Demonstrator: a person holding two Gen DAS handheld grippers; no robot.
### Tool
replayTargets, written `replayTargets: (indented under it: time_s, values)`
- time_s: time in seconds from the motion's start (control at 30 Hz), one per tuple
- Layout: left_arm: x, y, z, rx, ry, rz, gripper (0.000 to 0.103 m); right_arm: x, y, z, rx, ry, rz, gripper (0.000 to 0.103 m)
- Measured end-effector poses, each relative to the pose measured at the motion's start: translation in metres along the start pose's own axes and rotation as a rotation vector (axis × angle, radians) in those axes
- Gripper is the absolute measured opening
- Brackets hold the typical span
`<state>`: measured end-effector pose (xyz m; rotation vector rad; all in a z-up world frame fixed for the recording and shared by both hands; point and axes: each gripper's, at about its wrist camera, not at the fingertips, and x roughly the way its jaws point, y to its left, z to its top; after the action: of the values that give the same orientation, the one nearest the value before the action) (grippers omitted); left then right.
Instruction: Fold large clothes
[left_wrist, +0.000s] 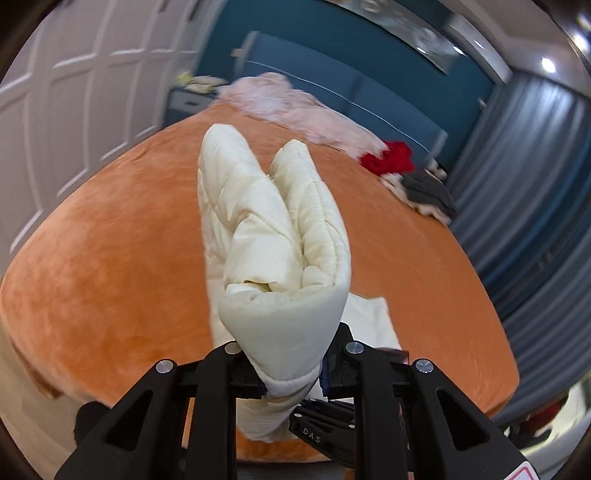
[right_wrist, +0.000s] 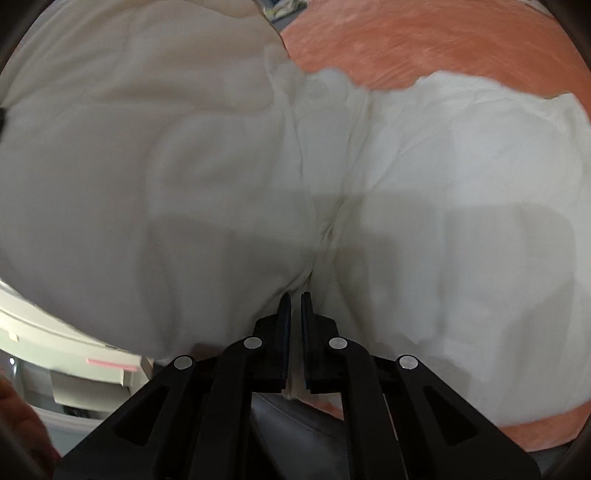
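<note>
Here, an orange plush bedspread (left_wrist: 92, 258) is seen spread wide beyond and below both grippers. Over it, a cream quilted padded garment (right_wrist: 184, 166) is draped, filling nearly the whole right wrist view ahead of the right gripper (right_wrist: 295, 299). A thin fold of that garment is pinched between the right gripper's jaws, which are pressed almost together. A thick rolled hem of the same garment (left_wrist: 280, 258) is clamped in the left gripper (left_wrist: 293, 384), whose jaws are narrowed on the padding; the bulk is seen standing up just ahead of the fingers. Well beyond the left gripper, a pale pink garment (left_wrist: 291, 107) is seen lying on the bedspread; farther right, a red cloth (left_wrist: 391, 158) and a grey and white cloth (left_wrist: 424, 192) are visible.
</note>
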<state>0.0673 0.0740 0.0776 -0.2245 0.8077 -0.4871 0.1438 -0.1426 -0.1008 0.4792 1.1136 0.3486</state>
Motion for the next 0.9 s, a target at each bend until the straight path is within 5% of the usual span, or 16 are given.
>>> replayTargets:
  time_s: [0.23, 0.5, 0.6, 0.7, 0.73, 0.77, 0.9]
  values:
    - [0.057, -0.067, -0.025, 0.133, 0.1, -0.01, 0.016, -0.1, -0.049, -0.018, 0.035, -0.148, -0.19, 0.006]
    - [0.132, -0.113, -0.08, 0.22, 0.262, 0.017, 0.021, -0.15, -0.091, -0.042, 0.106, -0.194, -0.323, 0.006]
    - [0.14, -0.12, -0.095, 0.274, 0.251, 0.067, 0.033, -0.162, -0.104, -0.046, 0.145, -0.21, -0.323, 0.006]
    - [0.13, -0.125, -0.098, 0.295, 0.235, 0.058, 0.068, -0.177, -0.105, -0.038, 0.146, -0.238, -0.31, 0.011]
    - [0.119, -0.124, -0.097, 0.298, 0.218, 0.053, 0.078, -0.184, -0.105, -0.034, 0.14, -0.248, -0.303, 0.02]
    - [0.113, -0.125, -0.095, 0.299, 0.203, 0.051, 0.081, -0.188, -0.102, -0.031, 0.135, -0.258, -0.297, 0.032]
    - [0.084, -0.103, -0.093, 0.272, 0.187, 0.062, 0.086, -0.204, -0.083, -0.008, 0.072, -0.305, -0.251, 0.052]
